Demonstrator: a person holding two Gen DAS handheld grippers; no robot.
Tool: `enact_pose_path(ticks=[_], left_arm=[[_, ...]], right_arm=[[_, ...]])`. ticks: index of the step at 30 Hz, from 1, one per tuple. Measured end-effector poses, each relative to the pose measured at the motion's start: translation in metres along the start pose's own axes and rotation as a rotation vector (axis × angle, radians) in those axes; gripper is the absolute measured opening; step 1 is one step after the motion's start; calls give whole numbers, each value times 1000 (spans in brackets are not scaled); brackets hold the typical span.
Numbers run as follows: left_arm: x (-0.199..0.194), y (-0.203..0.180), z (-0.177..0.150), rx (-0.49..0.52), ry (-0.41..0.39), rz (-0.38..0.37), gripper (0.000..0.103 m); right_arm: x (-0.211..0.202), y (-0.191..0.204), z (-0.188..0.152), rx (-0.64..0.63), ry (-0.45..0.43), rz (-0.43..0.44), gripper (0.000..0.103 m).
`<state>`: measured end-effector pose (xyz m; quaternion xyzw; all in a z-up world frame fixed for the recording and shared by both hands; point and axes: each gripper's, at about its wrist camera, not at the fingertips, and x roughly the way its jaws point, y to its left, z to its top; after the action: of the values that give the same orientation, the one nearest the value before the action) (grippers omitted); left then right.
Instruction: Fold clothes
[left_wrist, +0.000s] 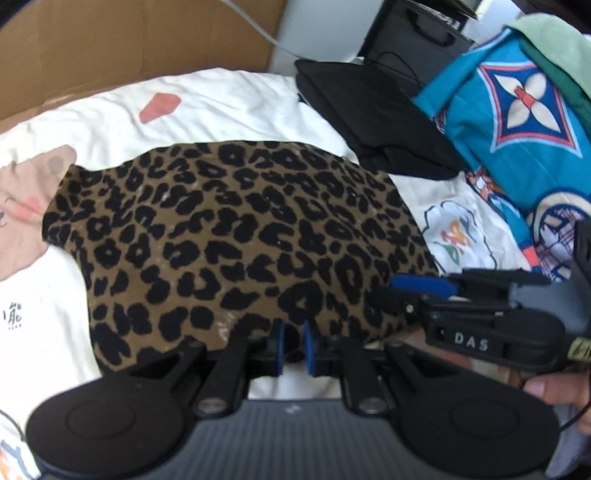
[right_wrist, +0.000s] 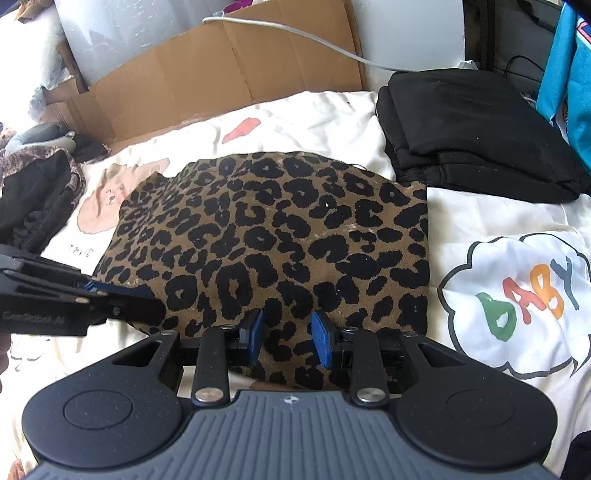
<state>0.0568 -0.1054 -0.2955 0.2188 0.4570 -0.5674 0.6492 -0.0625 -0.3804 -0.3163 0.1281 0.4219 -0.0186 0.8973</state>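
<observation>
A leopard-print garment (left_wrist: 240, 229) (right_wrist: 288, 229) lies folded into a compact block on a white printed bedsheet (left_wrist: 229, 103) (right_wrist: 480, 236). At its near edge my left gripper (left_wrist: 294, 349) has its blue pads almost together, with the cloth pinched between them. In the right wrist view the left gripper (right_wrist: 149, 301) comes in from the left onto the garment's left edge. My right gripper (right_wrist: 288, 332) rests over the near part of the garment. Its blue pads (right_wrist: 321, 336) stand apart, with flat cloth showing between them. From the left wrist view the right gripper (left_wrist: 391, 291) reaches in at the garment's right edge.
Folded black clothes (left_wrist: 376, 122) (right_wrist: 472, 129) sit at the back right. A blue patterned cloth (left_wrist: 517, 110) (right_wrist: 569, 74) hangs further right. Flattened cardboard (right_wrist: 229, 74) stands behind the bed. A dark heap of clothing (right_wrist: 37, 192) lies at the left. A hand (left_wrist: 546, 391) holds the right gripper.
</observation>
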Motion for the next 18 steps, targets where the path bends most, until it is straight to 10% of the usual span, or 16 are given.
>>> enact_pose_path(ticks=[18], left_arm=[[-13,58,-24,37,-9,184,12]], right_arm=[[5,-4,3,-56,46,-44,35]])
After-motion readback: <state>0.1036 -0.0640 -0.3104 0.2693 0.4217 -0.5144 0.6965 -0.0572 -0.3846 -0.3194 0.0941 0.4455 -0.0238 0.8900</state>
